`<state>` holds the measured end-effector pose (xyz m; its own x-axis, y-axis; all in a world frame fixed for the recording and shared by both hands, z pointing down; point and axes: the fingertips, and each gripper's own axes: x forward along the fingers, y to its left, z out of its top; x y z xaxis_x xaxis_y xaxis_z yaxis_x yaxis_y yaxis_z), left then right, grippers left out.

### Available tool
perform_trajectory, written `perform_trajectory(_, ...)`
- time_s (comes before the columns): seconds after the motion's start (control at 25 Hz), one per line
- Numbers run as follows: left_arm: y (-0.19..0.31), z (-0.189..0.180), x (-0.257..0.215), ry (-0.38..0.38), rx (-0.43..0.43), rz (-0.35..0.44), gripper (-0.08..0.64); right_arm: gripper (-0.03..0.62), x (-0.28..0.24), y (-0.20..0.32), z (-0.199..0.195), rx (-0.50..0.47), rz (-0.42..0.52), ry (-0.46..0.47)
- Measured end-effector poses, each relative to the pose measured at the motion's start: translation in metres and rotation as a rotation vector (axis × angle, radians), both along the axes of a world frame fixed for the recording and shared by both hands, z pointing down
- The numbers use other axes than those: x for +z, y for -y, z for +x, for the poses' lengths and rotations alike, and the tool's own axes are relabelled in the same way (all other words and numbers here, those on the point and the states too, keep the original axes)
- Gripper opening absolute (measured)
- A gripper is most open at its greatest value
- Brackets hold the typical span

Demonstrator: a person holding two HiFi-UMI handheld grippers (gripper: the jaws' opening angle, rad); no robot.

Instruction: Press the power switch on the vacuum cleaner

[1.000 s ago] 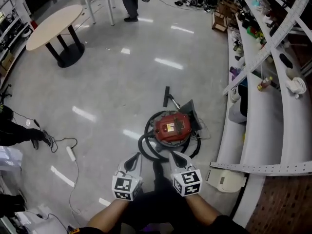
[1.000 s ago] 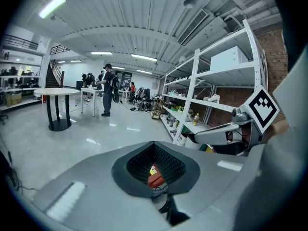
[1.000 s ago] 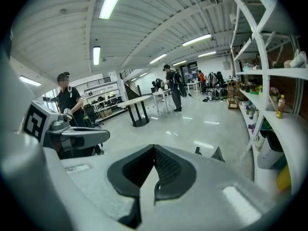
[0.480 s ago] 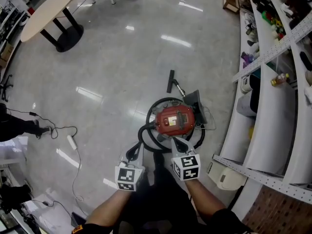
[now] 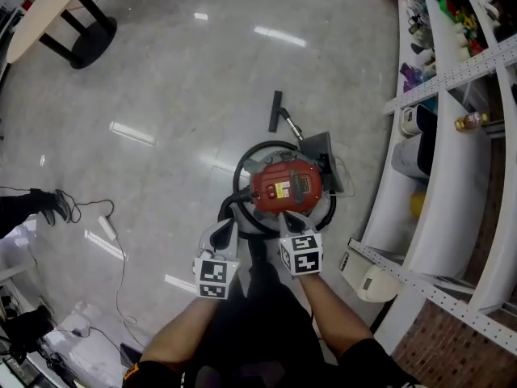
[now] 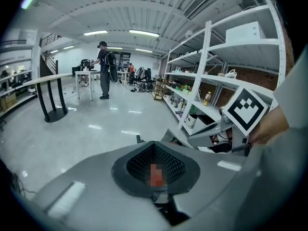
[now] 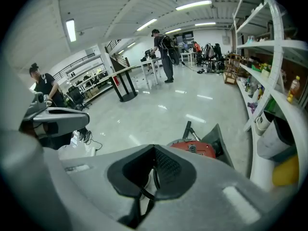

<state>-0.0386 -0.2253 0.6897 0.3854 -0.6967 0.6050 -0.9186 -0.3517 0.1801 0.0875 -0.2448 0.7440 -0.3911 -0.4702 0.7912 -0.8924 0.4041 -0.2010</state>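
Note:
A red canister vacuum cleaner (image 5: 286, 186) sits on the glossy floor, ringed by its black hose (image 5: 242, 217). Its floor nozzle (image 5: 275, 110) lies beyond it. In the head view my right gripper (image 5: 292, 219) overlaps the vacuum's near edge. Its own view shows the red top (image 7: 193, 148) still some way beyond the shut jaws of the right gripper (image 7: 154, 148). My left gripper (image 5: 220, 237) hangs lower left of the vacuum, over the hose. The left gripper (image 6: 154, 146) has its jaws together, holding nothing. I cannot make out the power switch.
Curved white shelving (image 5: 452, 136) with bottles runs along the right. A white appliance (image 5: 367, 281) sits at its foot. A grey wedge-shaped piece (image 5: 325, 153) lies behind the vacuum. A power strip and cable (image 5: 107, 229) lie at left, a round table (image 5: 48, 10) far left, and a person (image 7: 163, 49) stands far off.
The view has closed in on the vacuum. Both grippers moved forward towards it, the right one from short of the hose to the vacuum's near edge.

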Motion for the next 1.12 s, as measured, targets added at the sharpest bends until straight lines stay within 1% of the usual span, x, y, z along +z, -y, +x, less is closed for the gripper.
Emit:
perform_trajectory(0.12,0.016,-0.006,0.026,0.017,0.013,-0.023,0.015,-0.009,0.026,0.01,-0.003,0.007,-0.029,-0.02)
perform_trajectory(0.28,0.033,-0.014,0.06,0.025,0.028,-0.06,0.015,-0.009,0.072,0.02,-0.005,0.014,-0.086,-0.057)
perform_trajectory(0.48,0.034,-0.008,0.103,0.021,0.066,-0.116,0.014,-0.009,0.129,0.018,0.001,0.027,-0.193,-0.088)
perform_trajectory(0.64,0.043,-0.005,0.136,0.024,0.075,-0.148,0.014,-0.009,0.163,0.024,0.006,0.026,-0.246,-0.108)
perform_trajectory(0.92,0.057,-0.005,0.168,0.019,0.106,-0.194,0.014,-0.009,0.205,0.024,0.002,0.007,-0.344,-0.14)
perform_trajectory(1.12,0.071,-0.017,0.173,0.022,0.1,-0.193,0.014,-0.009,0.226,0.023,-0.001,-0.003,-0.403,-0.187)
